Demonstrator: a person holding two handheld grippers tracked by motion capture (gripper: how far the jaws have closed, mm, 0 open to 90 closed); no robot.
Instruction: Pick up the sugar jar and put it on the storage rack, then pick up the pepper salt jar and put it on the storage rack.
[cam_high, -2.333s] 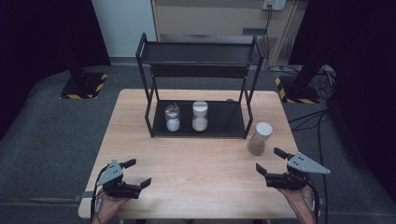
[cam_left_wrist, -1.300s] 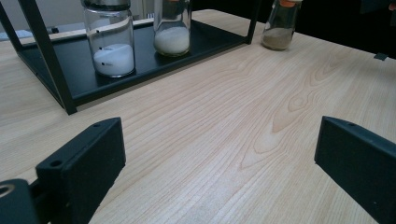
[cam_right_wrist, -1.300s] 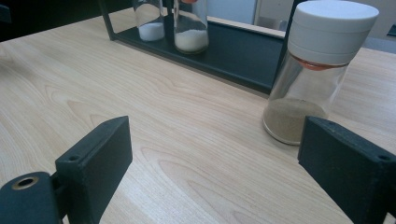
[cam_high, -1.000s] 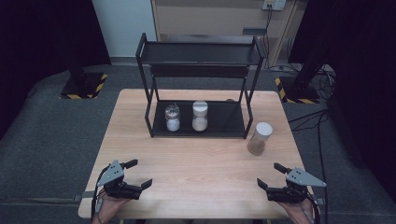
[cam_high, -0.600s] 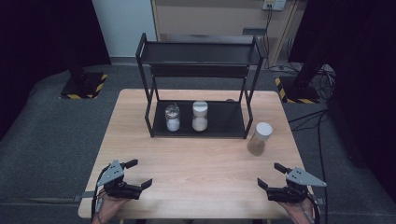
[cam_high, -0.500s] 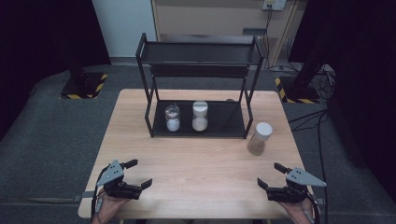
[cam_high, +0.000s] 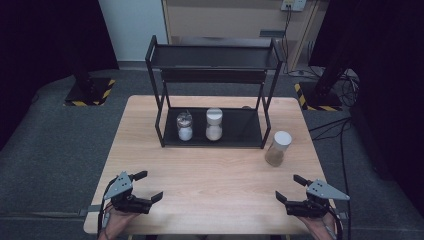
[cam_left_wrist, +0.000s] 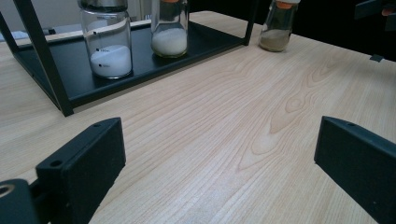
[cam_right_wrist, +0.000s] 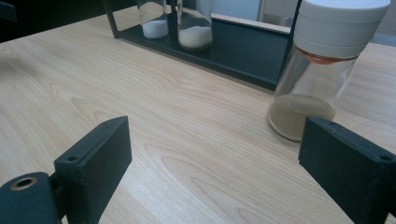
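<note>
Beyond the right tool (cam_right_wrist: 215, 163), brown-powder jar (cam_right_wrist: 322, 70), base partly behind one jaw.

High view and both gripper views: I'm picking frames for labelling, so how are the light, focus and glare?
High view: the table is evenly lit, the surroundings dark, and everything is slightly soft. Left gripper view: the wood grain is sharp, and the jar of white powder shows small glints. Right gripper view: the jar of brown powder is crisp and cut off at the top edge.

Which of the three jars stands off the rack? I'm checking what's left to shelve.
The jar with brown powder, standing on the table just right of the rack. The two jars with white powder stand on the rack's bottom shelf.
</note>
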